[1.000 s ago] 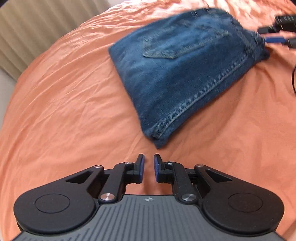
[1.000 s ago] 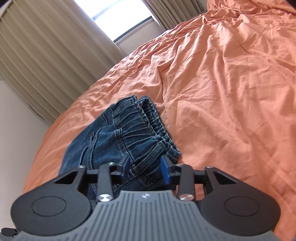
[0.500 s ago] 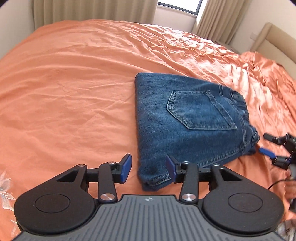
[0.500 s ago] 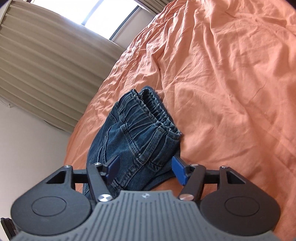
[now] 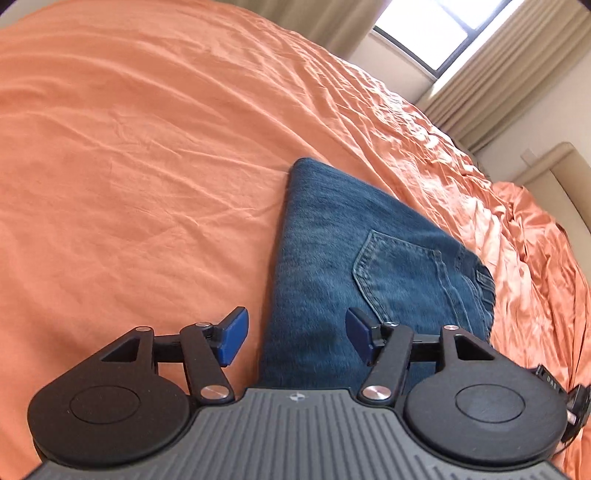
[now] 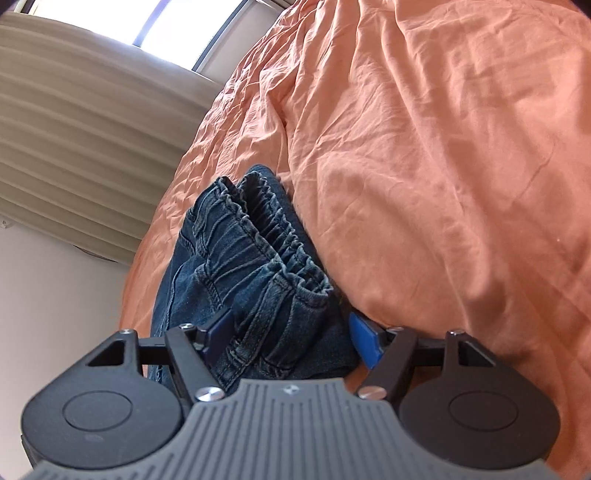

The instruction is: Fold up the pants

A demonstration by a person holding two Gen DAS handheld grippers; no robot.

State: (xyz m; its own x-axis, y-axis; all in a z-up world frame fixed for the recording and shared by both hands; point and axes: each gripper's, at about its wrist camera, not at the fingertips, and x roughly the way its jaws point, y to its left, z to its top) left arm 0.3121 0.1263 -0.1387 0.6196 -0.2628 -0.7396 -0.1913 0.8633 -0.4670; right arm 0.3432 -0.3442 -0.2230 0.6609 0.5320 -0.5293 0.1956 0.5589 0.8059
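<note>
The blue denim pants (image 5: 354, 266) lie folded into a compact rectangle on the orange bedsheet (image 5: 129, 166), back pocket up. My left gripper (image 5: 295, 338) is open, its jaws straddling the near folded edge of the pants. In the right wrist view the elastic waistband end of the pants (image 6: 255, 258) faces me. My right gripper (image 6: 291, 338) is open wide, with the waistband corner between its blue pads (image 6: 364, 338); the pads do not press the cloth.
The wrinkled orange sheet (image 6: 443, 147) covers the whole bed. Beige curtains (image 6: 74, 129) and a bright window (image 5: 443, 29) stand beyond the far side. A padded headboard (image 5: 561, 166) shows at the far right. A part of the other gripper (image 5: 569, 398) peeks in at the right.
Both grippers have opened wider and moved in onto the pants: the left over the folded edge, the right around the waistband corner. The pants lie as before.
</note>
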